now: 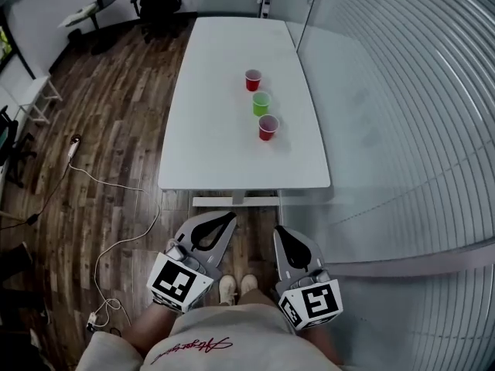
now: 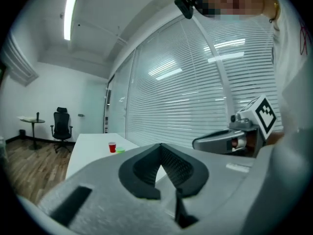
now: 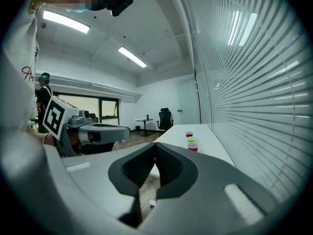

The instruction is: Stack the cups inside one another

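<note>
The three cups stand close in a line, so reaching for one could tip its neighbour, and a hard pinch may crush a wall. The left gripper (image 1: 220, 224) and right gripper (image 1: 285, 242) both have their jaws pressed together, holding nothing. The near red cup (image 1: 267, 127), green cup (image 1: 261, 103) and far red cup (image 1: 253, 79) sit mid-counter (image 1: 209, 145), well beyond both grippers, which hang short of its near edge.
</note>
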A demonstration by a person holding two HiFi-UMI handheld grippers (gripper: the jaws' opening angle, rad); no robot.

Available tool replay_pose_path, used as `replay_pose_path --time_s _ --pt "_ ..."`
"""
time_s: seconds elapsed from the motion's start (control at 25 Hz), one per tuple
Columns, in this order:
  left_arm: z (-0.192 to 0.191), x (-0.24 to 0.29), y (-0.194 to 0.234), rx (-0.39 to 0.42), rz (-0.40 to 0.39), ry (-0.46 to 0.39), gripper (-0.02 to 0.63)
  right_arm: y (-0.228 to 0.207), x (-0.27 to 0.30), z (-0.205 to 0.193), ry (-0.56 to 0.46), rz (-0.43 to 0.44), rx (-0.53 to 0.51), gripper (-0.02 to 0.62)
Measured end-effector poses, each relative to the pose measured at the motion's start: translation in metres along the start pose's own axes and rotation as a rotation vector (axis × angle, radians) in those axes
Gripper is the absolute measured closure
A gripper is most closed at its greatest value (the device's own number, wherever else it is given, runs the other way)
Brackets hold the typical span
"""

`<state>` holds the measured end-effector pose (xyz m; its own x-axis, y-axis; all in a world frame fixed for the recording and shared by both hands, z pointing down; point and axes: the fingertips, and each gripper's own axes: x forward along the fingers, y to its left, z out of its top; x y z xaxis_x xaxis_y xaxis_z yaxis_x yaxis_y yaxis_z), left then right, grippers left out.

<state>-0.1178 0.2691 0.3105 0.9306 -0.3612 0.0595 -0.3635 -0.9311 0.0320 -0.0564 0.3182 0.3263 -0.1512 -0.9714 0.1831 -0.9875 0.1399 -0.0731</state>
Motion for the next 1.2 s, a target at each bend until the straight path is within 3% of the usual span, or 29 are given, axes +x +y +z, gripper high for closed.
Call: replay_pose_path --time_s 0.12,0.56,1.2 --pt "-0.017 -0.001 0.010 -0.080 0.023 0.054 0.612 -0.002 0.004 0.000 0.001 0.011 0.019 0.592" --pt "-0.037 0.001 0.012 -0.065 0.001 0.112 0.612 -0.014 0.016 -0.002 -0.001 -0.010 -0.008 0.592" --pt "-0.020 0.018 0.021 -0.063 -0.021 0.099 0.612 -0.016 0.032 0.013 0.008 0.024 -0.018 0.592"
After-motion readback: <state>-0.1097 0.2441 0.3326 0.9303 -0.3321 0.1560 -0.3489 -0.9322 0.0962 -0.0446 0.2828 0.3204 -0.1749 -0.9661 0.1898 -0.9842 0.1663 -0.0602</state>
